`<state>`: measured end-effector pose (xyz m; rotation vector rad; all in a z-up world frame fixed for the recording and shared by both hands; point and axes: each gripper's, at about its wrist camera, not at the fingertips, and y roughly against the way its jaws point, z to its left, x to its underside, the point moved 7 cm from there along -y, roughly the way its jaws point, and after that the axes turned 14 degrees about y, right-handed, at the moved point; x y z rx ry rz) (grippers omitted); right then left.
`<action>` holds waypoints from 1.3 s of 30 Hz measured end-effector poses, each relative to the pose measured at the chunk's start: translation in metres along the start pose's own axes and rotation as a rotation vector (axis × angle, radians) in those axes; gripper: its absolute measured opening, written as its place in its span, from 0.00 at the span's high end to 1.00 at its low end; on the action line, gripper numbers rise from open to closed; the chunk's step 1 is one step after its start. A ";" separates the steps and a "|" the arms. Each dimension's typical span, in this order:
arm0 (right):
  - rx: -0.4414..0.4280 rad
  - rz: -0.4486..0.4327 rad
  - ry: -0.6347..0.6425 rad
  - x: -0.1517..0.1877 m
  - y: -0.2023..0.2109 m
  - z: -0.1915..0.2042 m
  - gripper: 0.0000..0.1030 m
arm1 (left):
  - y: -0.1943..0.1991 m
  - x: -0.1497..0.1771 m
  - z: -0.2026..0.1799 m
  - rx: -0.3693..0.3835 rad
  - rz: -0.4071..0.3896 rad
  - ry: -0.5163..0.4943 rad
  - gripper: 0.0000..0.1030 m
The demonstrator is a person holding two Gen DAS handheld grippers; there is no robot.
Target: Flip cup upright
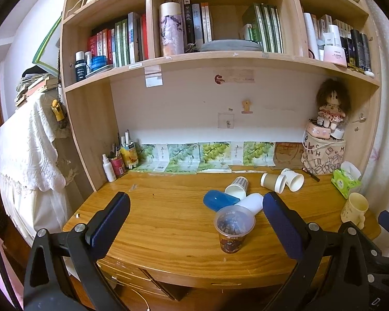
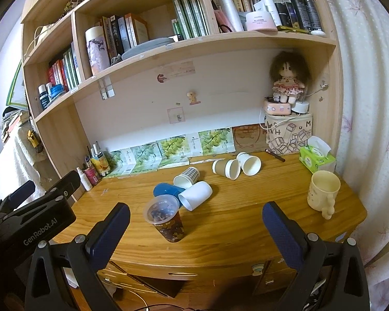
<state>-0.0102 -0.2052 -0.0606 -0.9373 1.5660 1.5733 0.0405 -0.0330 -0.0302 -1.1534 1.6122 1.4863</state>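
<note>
Several cups lie on their sides on the wooden desk (image 1: 168,223): a blue cup (image 1: 219,200), a white cup (image 1: 251,203), a checked paper cup (image 1: 238,187), a brown paper cup (image 1: 272,182) and a white paper cup (image 1: 293,179). A clear plastic cup (image 1: 232,228) with a brown print stands upright near the front edge. A cream mug (image 2: 322,193) stands upright at the right. My left gripper (image 1: 195,216) is open and empty, held in front of the desk edge. My right gripper (image 2: 195,221) is open and empty too, in front of the desk.
A green tissue pack (image 2: 316,155), a printed bag (image 2: 289,133) with a doll (image 2: 287,80) on top stand at the back right. Bottles and pens (image 1: 119,159) stand at the back left. Shelves of books hang above. Drawers (image 2: 153,277) sit below the desk.
</note>
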 end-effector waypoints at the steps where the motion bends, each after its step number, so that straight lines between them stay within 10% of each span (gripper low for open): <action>1: 0.000 0.001 0.000 0.000 0.000 0.000 0.01 | 0.000 0.001 0.000 -0.001 0.000 0.001 0.01; 39: 0.001 0.029 -0.010 0.001 -0.011 0.001 0.01 | -0.012 0.000 -0.005 0.018 0.022 -0.011 0.01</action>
